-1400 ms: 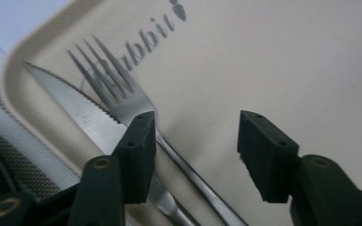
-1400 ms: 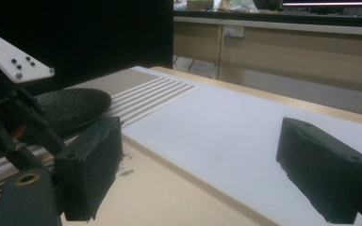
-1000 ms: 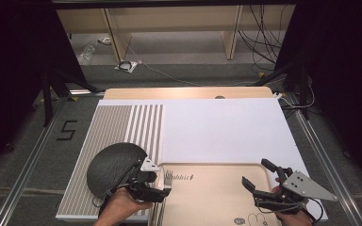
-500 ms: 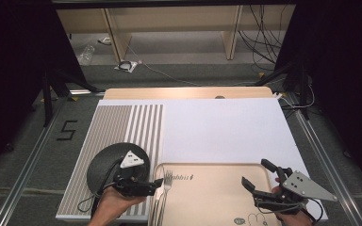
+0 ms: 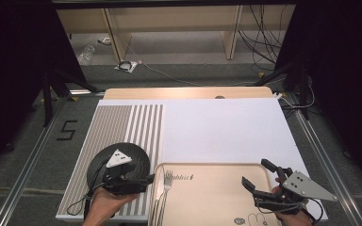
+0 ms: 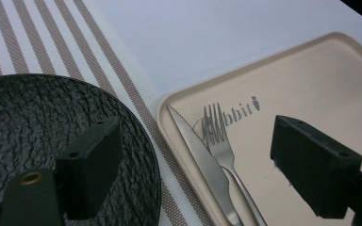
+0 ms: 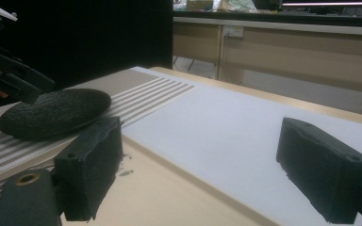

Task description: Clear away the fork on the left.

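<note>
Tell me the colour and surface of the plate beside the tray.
Black, with a rough crinkled texture; the plate shows best in the left gripper view.

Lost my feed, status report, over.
Left gripper open, just released. Right gripper open, empty. Black textured plate on striped mat, beside beige tray. Nothing blocking.

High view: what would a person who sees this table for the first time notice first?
The eye goes first to the black plate, which lies on the striped mat at the near left, with the left claw open just above its near edge. Right beside it is a beige tray with a fork and a knife lying side by side along its left edge. The right claw hangs open over the tray's right part.
</note>
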Demonstrator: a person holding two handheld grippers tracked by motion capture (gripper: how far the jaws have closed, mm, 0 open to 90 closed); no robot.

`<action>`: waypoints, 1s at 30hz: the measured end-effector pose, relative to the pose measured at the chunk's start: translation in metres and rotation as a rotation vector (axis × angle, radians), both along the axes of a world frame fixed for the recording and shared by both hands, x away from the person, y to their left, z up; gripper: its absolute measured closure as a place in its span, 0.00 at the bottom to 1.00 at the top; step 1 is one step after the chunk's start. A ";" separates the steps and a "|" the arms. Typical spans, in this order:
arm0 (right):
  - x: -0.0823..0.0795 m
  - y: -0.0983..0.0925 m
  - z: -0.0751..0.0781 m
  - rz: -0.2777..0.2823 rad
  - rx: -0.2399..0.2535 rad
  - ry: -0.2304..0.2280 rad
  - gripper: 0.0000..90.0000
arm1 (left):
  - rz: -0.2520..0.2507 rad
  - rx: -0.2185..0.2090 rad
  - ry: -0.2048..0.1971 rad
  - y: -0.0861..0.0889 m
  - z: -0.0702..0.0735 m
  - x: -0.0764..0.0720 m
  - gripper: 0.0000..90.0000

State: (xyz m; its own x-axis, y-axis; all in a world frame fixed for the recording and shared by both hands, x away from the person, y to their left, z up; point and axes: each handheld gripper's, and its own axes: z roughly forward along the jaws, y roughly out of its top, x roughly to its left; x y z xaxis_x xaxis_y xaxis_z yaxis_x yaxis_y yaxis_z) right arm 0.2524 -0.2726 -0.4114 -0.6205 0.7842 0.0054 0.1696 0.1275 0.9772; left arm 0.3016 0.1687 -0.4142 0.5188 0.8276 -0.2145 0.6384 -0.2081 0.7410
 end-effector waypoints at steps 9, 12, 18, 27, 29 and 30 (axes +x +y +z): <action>0.000 0.000 0.000 0.000 -0.001 0.001 0.18 | 0.042 -0.023 -0.010 0.011 0.001 -0.003 0.18; 0.000 0.000 0.000 0.000 0.000 0.001 0.18 | 0.057 -0.031 -0.010 0.015 0.001 -0.003 0.18; 0.000 0.000 0.000 0.001 -0.001 0.000 0.18 | 0.079 -0.051 -0.008 0.022 0.001 -0.005 0.18; 0.001 -0.001 0.000 -0.001 0.004 0.002 0.18 | 0.129 -0.079 0.005 0.034 -0.001 -0.009 0.18; 0.001 -0.001 0.000 -0.001 0.005 0.002 0.18 | 0.140 -0.084 0.006 0.036 -0.001 -0.010 0.18; 0.001 -0.001 0.000 -0.001 0.006 0.004 0.18 | 0.143 -0.086 0.007 0.037 -0.002 -0.011 0.18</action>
State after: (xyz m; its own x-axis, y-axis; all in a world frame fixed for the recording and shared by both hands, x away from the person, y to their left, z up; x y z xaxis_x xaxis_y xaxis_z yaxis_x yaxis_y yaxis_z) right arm 0.2532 -0.2735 -0.4118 -0.6195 0.7849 0.0123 0.1734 0.1216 0.9773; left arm 0.2908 0.2061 -0.4158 0.3954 0.8711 -0.2912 0.6623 -0.0508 0.7475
